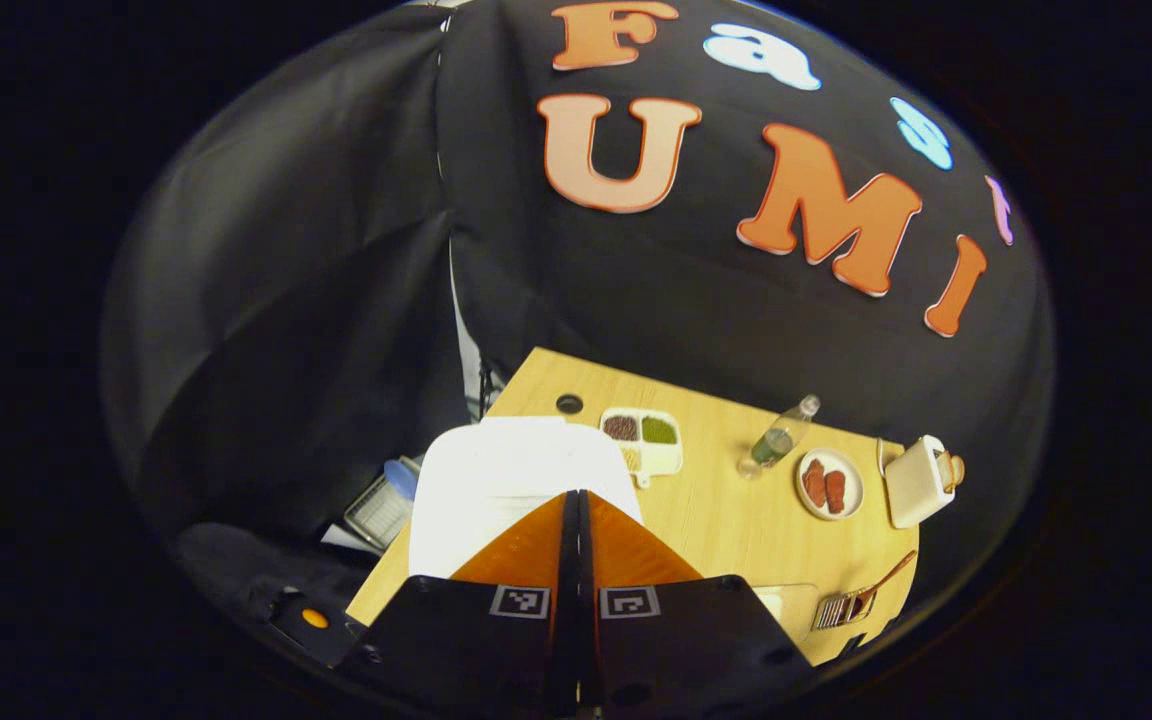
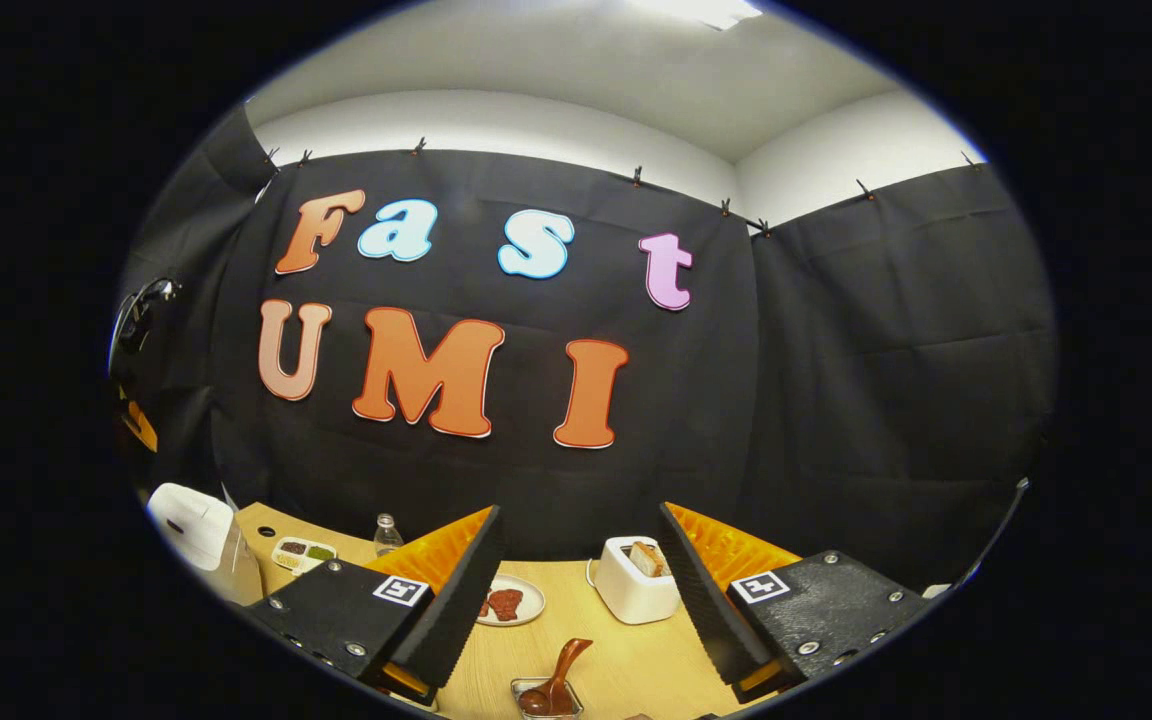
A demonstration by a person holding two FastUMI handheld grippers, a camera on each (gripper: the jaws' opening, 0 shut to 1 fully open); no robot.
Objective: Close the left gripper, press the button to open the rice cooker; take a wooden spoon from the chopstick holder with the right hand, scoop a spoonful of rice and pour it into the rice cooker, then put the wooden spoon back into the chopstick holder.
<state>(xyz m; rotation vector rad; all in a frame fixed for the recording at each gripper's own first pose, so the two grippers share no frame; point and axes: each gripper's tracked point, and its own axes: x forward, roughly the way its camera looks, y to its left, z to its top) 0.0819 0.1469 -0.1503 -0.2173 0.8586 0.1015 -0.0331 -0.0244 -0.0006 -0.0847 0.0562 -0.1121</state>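
Hovering above the white rice cooker (image 1: 506,480), the left claw (image 1: 576,500) has its fingers pressed together, nothing between them. The cooker sits at the left end of the wooden table (image 1: 716,510), lid down. In the right gripper view, the right claw (image 2: 576,560) is spread wide over the table, empty. Below it the wooden spoon (image 2: 558,680) stands tilted in the chopstick holder (image 2: 546,700) (a small metal box). A toaster (image 2: 636,578) and a plate (image 2: 511,603) lie farther back.

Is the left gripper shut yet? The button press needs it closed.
Shut: the left gripper has its fingers meeting, no gap, above the rice cooker.
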